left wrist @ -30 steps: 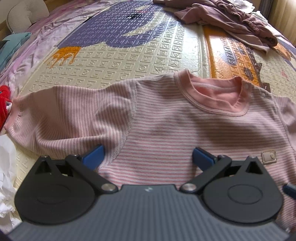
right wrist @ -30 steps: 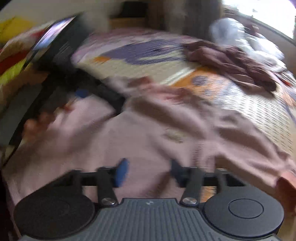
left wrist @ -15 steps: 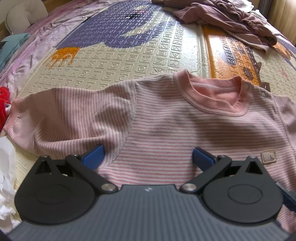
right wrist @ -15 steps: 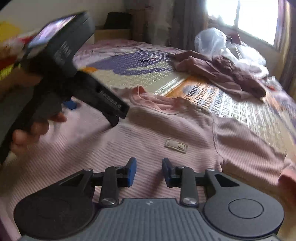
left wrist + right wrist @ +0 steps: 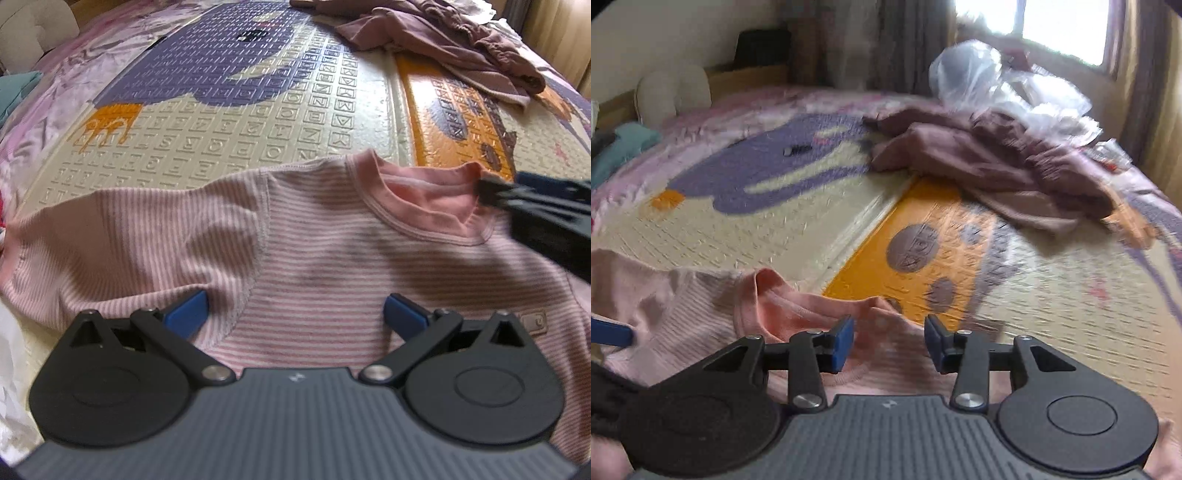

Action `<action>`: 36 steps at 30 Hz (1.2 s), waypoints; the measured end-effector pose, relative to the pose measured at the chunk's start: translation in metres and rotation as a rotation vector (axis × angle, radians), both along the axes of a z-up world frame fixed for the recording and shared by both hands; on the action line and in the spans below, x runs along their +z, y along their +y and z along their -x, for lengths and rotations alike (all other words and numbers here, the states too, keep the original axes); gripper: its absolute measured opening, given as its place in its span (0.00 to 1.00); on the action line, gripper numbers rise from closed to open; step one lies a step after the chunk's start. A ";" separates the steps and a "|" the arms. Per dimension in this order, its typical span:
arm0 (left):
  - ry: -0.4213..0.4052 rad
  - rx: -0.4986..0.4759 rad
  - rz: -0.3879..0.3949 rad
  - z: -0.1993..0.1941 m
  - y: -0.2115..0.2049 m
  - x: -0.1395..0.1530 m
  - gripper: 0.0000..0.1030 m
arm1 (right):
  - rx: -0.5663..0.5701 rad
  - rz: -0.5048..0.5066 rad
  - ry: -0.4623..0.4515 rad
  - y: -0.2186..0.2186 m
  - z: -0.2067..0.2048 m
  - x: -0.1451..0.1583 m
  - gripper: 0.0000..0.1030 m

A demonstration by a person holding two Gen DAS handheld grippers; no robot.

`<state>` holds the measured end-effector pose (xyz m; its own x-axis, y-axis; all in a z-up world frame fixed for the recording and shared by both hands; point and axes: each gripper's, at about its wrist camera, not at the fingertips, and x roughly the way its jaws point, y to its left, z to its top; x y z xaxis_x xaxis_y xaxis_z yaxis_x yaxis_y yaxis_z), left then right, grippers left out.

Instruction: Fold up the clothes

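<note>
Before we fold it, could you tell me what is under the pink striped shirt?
The pink striped shirt lies on the patterned play mat; whatever lies beneath the fabric itself is covered.

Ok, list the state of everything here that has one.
Striped shirt: spread flat, unfolded, front up.
Mauve garment: crumpled heap, unfolded.
Plastic bag: crumpled.
Left gripper: open wide over the shirt, holding nothing.
Right gripper: jaws opening at the collar, nothing gripped.

The shirt (image 5: pixel 295 236) lies flat on the mat (image 5: pixel 258 122), with crumpled clothes (image 5: pixel 443 40) well behind it.
</note>
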<state>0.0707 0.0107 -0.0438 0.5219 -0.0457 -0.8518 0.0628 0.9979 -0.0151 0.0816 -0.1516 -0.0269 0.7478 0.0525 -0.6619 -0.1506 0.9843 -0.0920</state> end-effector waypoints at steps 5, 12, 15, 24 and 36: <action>-0.021 0.009 0.008 -0.005 0.005 0.000 1.00 | -0.032 0.024 0.005 0.009 -0.013 -0.012 0.37; -0.082 0.074 -0.004 -0.016 0.020 -0.001 1.00 | -0.121 0.003 -0.034 0.006 -0.044 -0.014 0.22; -0.089 0.078 0.005 -0.019 0.023 0.000 1.00 | -0.177 0.003 -0.065 0.006 -0.058 -0.016 0.22; -0.163 -0.026 0.045 0.002 0.007 0.033 1.00 | -0.185 -0.250 -0.149 -0.030 0.017 0.018 0.44; 0.068 -0.148 0.087 0.006 -0.015 0.010 1.00 | 0.167 -0.204 -0.031 0.016 0.232 0.004 0.45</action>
